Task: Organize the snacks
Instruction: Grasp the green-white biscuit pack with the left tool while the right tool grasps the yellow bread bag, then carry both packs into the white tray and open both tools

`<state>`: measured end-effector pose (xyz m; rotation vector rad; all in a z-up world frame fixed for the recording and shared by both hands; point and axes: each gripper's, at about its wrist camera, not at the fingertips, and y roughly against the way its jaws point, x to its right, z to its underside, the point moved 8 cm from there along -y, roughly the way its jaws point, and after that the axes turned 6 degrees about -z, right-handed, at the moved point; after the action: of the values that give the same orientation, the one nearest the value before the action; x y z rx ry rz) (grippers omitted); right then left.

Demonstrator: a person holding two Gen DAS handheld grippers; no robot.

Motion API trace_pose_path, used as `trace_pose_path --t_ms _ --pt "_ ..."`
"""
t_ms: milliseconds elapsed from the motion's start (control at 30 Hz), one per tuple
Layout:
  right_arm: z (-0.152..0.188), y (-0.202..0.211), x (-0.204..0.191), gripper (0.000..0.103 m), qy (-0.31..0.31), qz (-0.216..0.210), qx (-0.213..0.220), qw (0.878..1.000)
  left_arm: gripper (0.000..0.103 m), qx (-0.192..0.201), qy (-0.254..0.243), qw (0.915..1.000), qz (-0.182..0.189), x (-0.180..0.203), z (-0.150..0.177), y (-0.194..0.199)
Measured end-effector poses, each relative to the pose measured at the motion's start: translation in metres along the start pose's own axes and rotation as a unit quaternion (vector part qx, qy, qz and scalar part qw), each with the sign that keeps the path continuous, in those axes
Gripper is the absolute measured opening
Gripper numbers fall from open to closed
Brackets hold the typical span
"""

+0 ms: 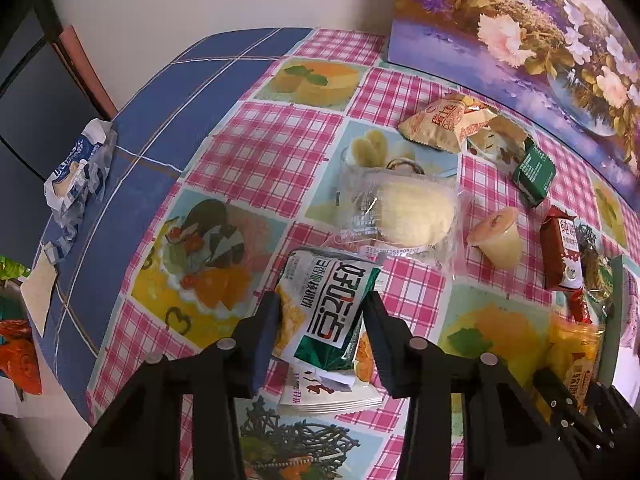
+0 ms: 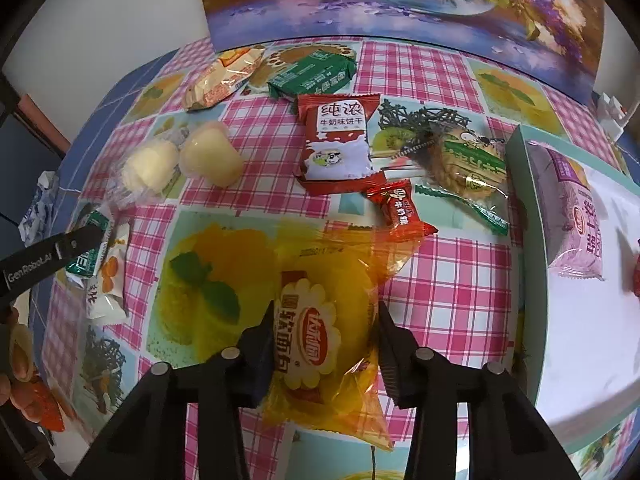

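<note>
Green-and-white snack packet (image 1: 326,312) sits pinched between the jaws of the left gripper (image 1: 324,320), low and centre in the left wrist view, on top of a white sachet (image 1: 332,394) on the checked tablecloth (image 1: 256,156). Yellow soft-bread bag (image 2: 320,336) is pinched likewise by the right gripper (image 2: 326,340), just left of the pale-green box (image 2: 520,184) that already holds a pink packet (image 2: 576,220). Both packs look light, air-puffed and crinkly — film is slippery, contents soft and crushable, so a grip across the filled middle, not the sealed fin, seems the safer hold; the bread will squash if pressed hard. Left view alone shows the clear-wrapped pastry (image 1: 404,212) and jelly cup (image 1: 498,236) at close range, a torn blue-white wrapper (image 1: 78,172) far off on the blue cloth, and the green packet's print. Right view alone shows the box interior, the red milk-biscuit pack (image 2: 338,140), a small red candy (image 2: 400,208), a cookie in clear wrap (image 2: 468,164) — and the left gripper's finger (image 2: 52,254) from the side, reaching into its packet.
</note>
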<state>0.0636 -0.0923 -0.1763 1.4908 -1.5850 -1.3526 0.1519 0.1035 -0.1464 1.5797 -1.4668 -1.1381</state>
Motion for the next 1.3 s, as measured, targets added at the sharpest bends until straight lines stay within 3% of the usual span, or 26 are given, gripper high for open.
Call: trace_pose_path --t_ms 200,600,933,1300 --pt "0.001 0.004 0.005 0.045 -0.009 -0.005 0.002 1.000 0.043 0.004 0.005 1.0000 0.006 -0.001 -0.001 0.006" --pt "-0.008 0.038 0.011 0.044 -0.022 -0.020 0.038 0.999 0.043 0.048 0.013 0.9987 0.008 -0.008 -0.013 0.039" --pt "-0.015 0.057 0.023 0.044 -0.043 -0.021 0.056 0.997 0.043 0.079 0.005 0.9967 0.019 0.007 -0.017 0.065" --pt "-0.021 0.101 0.096 0.044 -0.122 0.006 0.083 0.989 0.043 0.103 -0.039 0.9920 0.062 0.067 -0.015 0.099"
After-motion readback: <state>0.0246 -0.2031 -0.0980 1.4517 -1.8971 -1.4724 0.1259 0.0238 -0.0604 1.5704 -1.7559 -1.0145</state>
